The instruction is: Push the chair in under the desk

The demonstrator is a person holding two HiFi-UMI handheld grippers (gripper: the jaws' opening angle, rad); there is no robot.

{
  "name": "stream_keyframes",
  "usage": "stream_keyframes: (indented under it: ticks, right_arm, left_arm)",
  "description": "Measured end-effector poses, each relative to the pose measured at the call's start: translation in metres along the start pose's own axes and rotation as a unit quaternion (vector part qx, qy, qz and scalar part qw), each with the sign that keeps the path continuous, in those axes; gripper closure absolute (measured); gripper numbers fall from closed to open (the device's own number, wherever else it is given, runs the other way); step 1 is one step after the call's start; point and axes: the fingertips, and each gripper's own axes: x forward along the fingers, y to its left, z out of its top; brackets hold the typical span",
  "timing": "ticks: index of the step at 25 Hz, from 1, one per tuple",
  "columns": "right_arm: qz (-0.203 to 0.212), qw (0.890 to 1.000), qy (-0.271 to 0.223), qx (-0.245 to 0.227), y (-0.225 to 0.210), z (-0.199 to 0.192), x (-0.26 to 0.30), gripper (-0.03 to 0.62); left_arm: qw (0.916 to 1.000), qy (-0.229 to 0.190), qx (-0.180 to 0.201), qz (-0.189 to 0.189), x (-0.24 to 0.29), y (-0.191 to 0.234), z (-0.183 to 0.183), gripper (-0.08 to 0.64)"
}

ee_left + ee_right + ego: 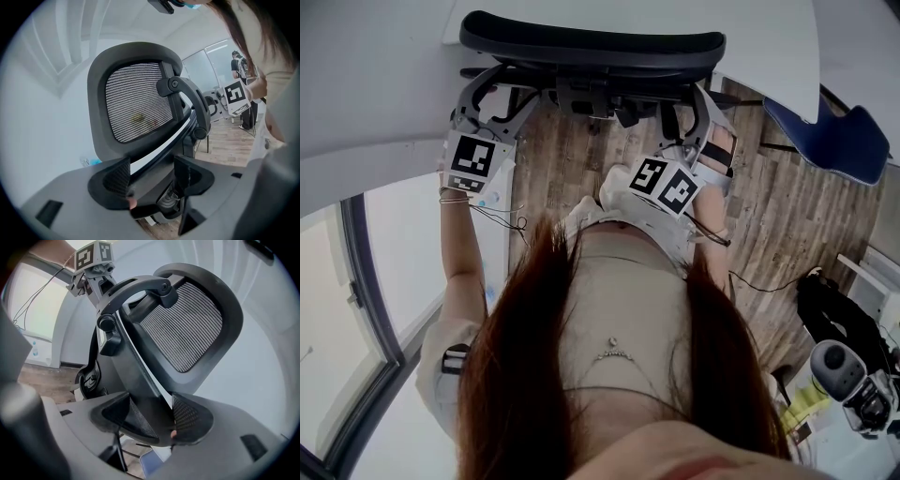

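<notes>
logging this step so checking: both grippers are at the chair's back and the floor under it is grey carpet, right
Not carpet: the floor is wood planks, as the head view shows. The rest holds: the left gripper and the right gripper are both at the back of the chair.

The plank floor (787, 216) bears the chair (591, 42), which stands just ahead of the left gripper (487, 94) and right gripper (698, 112). A blue chair (839, 141) stands farther right, apart.
</notes>
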Motion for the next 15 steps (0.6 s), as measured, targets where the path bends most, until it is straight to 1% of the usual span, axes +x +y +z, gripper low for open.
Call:
stream_keyframes:
  ticks: [15]
  right_arm:
    - [-0.006,1.0,0.004,-0.004,-0.007,0.0,0.022,0.311]
  left_arm:
    - [1.0,0.002,0.002,0.002,0.019,0.012,0.0,0.273]
